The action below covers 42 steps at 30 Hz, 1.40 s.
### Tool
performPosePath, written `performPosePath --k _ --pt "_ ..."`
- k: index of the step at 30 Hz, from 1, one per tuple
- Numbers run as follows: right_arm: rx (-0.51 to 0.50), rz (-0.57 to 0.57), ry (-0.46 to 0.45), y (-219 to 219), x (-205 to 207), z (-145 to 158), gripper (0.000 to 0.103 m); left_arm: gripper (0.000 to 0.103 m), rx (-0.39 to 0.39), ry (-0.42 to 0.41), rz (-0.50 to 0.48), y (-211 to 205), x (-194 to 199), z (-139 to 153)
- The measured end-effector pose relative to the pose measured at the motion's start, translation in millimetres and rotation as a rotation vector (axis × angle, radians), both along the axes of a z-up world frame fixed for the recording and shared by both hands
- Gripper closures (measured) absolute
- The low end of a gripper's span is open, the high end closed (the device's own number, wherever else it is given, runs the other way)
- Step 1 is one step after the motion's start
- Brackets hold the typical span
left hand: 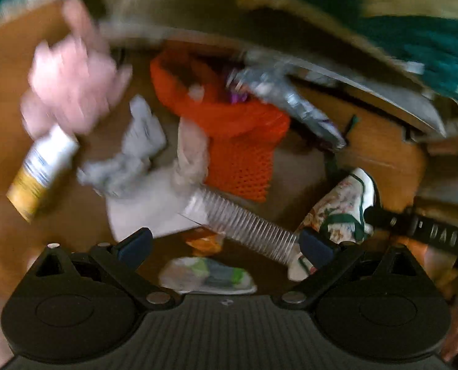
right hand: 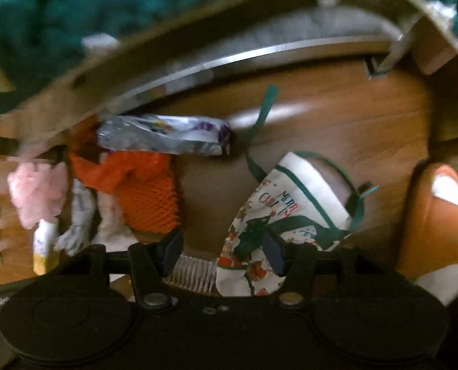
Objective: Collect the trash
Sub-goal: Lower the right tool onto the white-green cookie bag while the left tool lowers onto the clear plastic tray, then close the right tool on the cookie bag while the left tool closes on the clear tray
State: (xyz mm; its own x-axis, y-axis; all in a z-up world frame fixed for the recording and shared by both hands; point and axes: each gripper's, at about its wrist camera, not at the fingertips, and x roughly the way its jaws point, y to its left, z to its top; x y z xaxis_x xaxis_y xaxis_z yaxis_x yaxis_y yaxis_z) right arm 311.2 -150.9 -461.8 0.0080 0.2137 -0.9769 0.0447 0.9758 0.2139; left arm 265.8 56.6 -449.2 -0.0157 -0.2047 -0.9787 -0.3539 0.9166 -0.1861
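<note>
Both views look into a cardboard box (left hand: 380, 141) of trash. My left gripper (left hand: 226, 243) is open above a stack of clear plastic cups (left hand: 244, 222) that lies slanted between its fingers. My right gripper (right hand: 223, 251) is open too. Its right finger stands in front of a white Christmas-print bag (right hand: 296, 203) with green ribbon, and the cup stack (right hand: 195, 269) shows low between the fingers. In the left wrist view the right gripper's black body (left hand: 420, 225) touches that bag (left hand: 340, 203). An orange mesh net (left hand: 238, 141), a silver foil wrapper (left hand: 290, 101) and a pink crumpled wad (left hand: 75, 83) lie further in.
A white and yellow bottle (left hand: 41, 172), grey crumpled paper (left hand: 136, 151) and a green-white wrapper (left hand: 210, 274) lie on the box floor. The box walls (right hand: 75, 92) rise behind, with teal fabric (right hand: 44, 15) outside. An orange and white object (right hand: 435, 215) sits at the right.
</note>
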Motion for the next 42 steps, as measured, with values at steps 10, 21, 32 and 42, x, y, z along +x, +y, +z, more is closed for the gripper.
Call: performPosePath --k 10,21,32,42 --pt "-0.045 -0.152 0.113 -13.5 23.8 -66.6 0.048 0.005 -0.1 0.207 0.255 -15.6 1.6 -93.0" --pt "-0.108 -0.136 0.148 -11.6 26.9 -97.6 0.059 0.018 -0.1 0.278 0.291 -40.5 15.6 -122.1" --pt "-0.145 -0.088 0.132 -10.9 13.7 -79.1 0.102 0.086 -0.141 0.306 0.249 -51.7 2.8 -119.7" --pt "-0.172 -0.111 0.039 -35.6 -22.6 10.0 0.102 0.097 -0.202 0.194 0.236 -61.0 -23.7 -52.0"
